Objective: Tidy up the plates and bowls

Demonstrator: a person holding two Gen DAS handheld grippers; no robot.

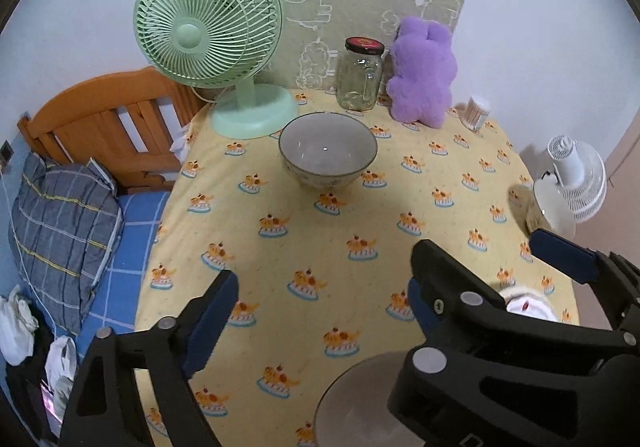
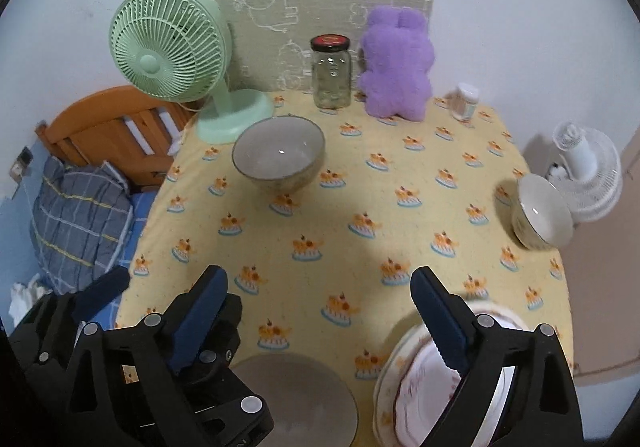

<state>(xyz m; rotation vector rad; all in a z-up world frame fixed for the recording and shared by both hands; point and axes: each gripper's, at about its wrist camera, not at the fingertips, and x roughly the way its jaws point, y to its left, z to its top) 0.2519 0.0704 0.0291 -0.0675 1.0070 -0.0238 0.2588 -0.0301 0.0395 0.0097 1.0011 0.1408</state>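
Observation:
A large grey bowl (image 1: 328, 151) (image 2: 280, 159) stands upright at the back middle of the yellow tablecloth (image 2: 360, 207). A smaller white bowl (image 2: 540, 211) sits near the right edge. A flat grey plate (image 1: 360, 399) (image 2: 296, 399) lies at the near edge. To its right lies a white plate with a red pattern (image 2: 416, 383), partly hidden by my right finger. My left gripper (image 1: 326, 263) is open above the cloth with nothing between its fingers. My right gripper (image 2: 318, 271) is also open and empty, and the two hang side by side.
Along the back stand a green desk fan (image 1: 208, 43), a glass jar with a dark lid (image 1: 360, 75), a purple plush toy (image 1: 424, 71) and a small tub of cotton swabs (image 1: 478, 111). A white fan (image 2: 588, 175) stands off the right edge. A bed with a pillow (image 1: 60, 223) lies left.

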